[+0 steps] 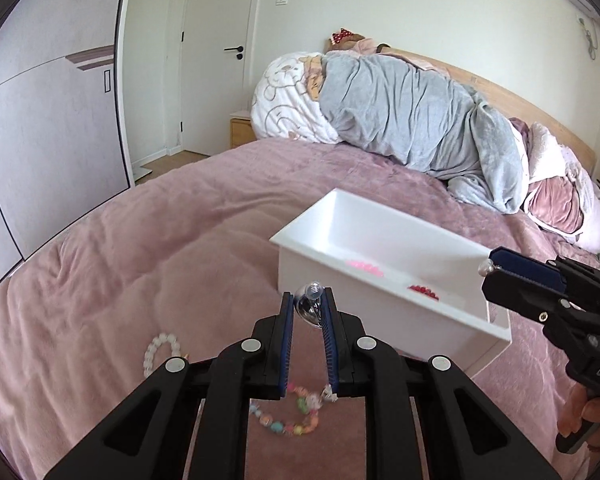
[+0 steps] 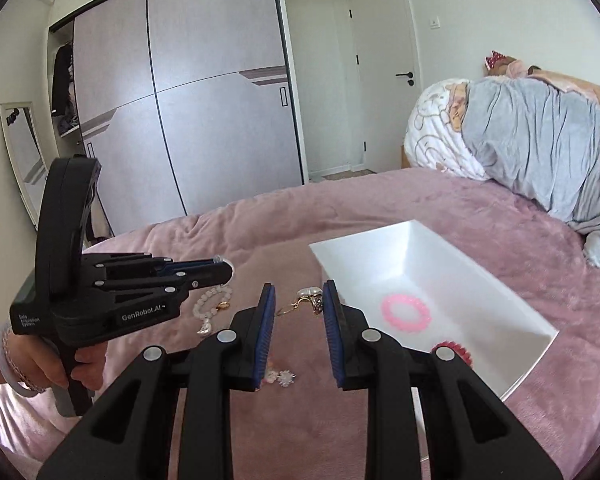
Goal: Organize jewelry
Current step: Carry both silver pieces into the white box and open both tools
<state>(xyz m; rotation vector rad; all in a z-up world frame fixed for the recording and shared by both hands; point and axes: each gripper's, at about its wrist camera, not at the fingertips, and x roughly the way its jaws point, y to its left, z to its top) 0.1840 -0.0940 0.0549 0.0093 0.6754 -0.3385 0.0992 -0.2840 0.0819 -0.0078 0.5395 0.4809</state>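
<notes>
My left gripper [image 1: 308, 300] is shut on a clear silver ring [image 1: 310, 302], held above the pink bedspread in front of the white tray [image 1: 300, 260]. It also shows in the right wrist view [image 2: 220, 270]. My right gripper [image 2: 298, 298] is shut on a gold pearl earring [image 2: 310, 298], held left of the tray [image 2: 340, 256]; it also shows in the left wrist view [image 1: 490, 268]. In the tray lie a pink coil band [image 2: 406, 314] and a red coil band [image 2: 452, 350]. On the bed lie a white bead bracelet [image 1: 160, 352] and a pastel bead bracelet [image 1: 292, 416].
A pink bedspread [image 1: 140, 260] covers the bed. A rolled grey and white duvet [image 1: 400, 120] and pillows lie at the headboard. A sliding wardrobe [image 2: 200, 100] and a white door [image 2: 384, 72] stand beyond the bed.
</notes>
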